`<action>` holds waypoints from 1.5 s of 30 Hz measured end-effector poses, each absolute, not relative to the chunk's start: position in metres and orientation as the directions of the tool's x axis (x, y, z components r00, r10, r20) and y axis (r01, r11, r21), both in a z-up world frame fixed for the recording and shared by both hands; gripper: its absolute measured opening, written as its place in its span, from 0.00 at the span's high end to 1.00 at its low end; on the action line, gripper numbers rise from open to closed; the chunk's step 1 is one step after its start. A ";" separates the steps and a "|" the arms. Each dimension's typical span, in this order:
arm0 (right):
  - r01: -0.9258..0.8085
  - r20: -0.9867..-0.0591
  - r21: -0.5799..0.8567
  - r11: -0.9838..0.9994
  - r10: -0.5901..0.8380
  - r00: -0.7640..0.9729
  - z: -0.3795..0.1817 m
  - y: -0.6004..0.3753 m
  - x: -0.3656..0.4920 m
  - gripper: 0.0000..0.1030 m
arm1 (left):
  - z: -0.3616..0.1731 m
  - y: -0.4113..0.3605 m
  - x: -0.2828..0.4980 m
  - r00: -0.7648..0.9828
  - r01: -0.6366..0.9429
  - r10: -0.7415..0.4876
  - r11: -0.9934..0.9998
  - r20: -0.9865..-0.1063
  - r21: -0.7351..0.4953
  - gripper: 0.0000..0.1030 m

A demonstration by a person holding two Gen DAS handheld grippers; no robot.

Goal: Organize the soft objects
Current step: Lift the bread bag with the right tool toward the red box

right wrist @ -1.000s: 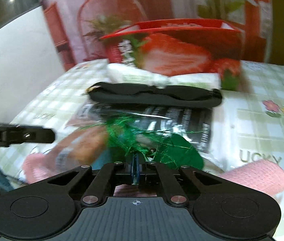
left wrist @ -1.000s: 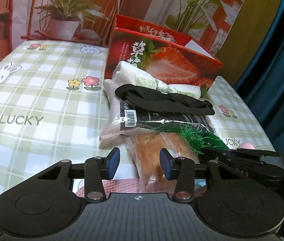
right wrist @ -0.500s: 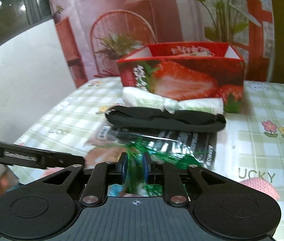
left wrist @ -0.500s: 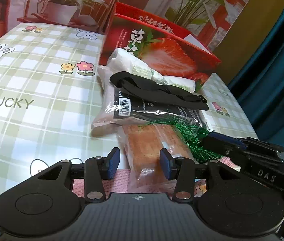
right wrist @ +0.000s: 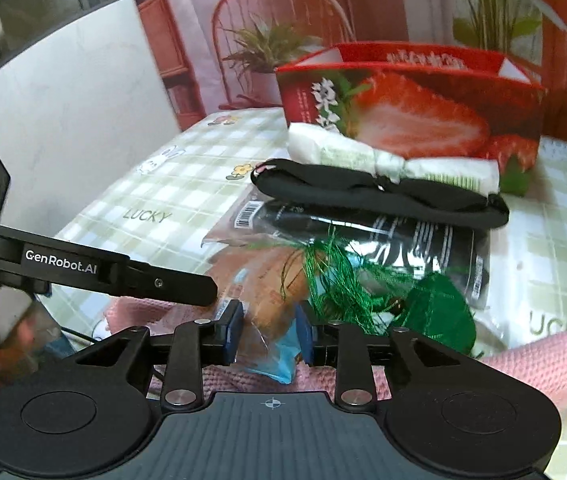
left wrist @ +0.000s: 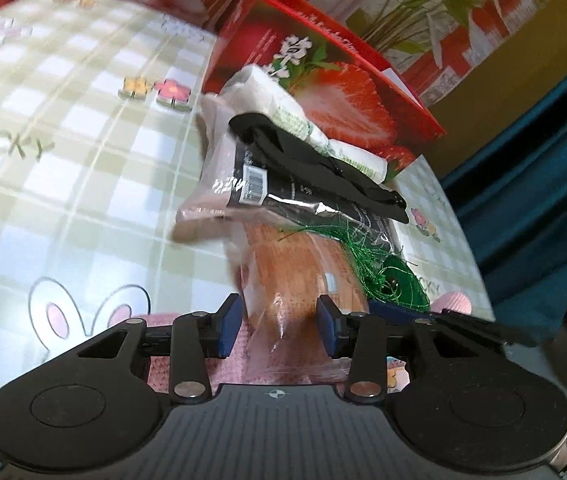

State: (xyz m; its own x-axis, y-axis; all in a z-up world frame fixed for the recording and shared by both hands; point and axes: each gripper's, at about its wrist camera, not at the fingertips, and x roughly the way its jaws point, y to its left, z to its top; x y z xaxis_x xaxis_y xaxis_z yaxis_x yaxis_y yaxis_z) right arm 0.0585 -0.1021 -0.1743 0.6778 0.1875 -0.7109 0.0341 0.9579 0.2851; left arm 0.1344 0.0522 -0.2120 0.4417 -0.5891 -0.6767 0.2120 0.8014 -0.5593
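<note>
The left tool (left wrist: 278,330) stands part open around the orange wrapped pack (left wrist: 291,276); the right tool (right wrist: 269,336), jaws just opening, straddles it too, nearer than the strawberry box (right wrist: 411,116). Light, squashy, slippery film: best gripped mid-body.

"LUCKY" is printed in grey-green capitals on the checked tablecloth (right wrist: 187,184), readable left of the pile in the right wrist view and partly cut off elsewhere. "GenRobot.AI" stands in white on the black finger of the left gripper (right wrist: 61,266). The strawberry box (right wrist: 411,116) carries white Chinese characters, too blurred to read. A barcode label (left wrist: 254,184) sits on the black plastic packet (left wrist: 303,204); its digits are illegible.
</note>
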 end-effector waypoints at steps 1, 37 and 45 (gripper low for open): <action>0.041 -0.712 0.299 0.953 0.194 0.675 -0.176 -0.104 0.059 0.74 | -0.214 0.052 0.135 0.438 0.207 -0.595 0.796 -0.674 -0.568 0.58; -0.116 -0.519 0.202 0.973 0.207 0.829 -0.114 -0.106 0.057 0.76 | -0.119 0.031 0.132 0.599 0.445 -0.583 0.812 -0.549 -0.377 0.68; -0.076 -0.471 0.203 0.976 0.165 0.867 -0.092 -0.146 0.080 0.76 | -0.094 0.002 0.180 0.595 0.505 -0.616 0.786 -0.517 -0.356 0.68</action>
State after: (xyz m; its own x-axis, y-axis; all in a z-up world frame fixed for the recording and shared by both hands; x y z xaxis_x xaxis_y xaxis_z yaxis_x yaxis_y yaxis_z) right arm 0.0799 -0.1463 -0.0918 0.8665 0.1654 -0.4710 -0.0760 0.9762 0.2031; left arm 0.1798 0.0021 -0.0944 0.5946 -0.6161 -0.5166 0.5051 0.7862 -0.3562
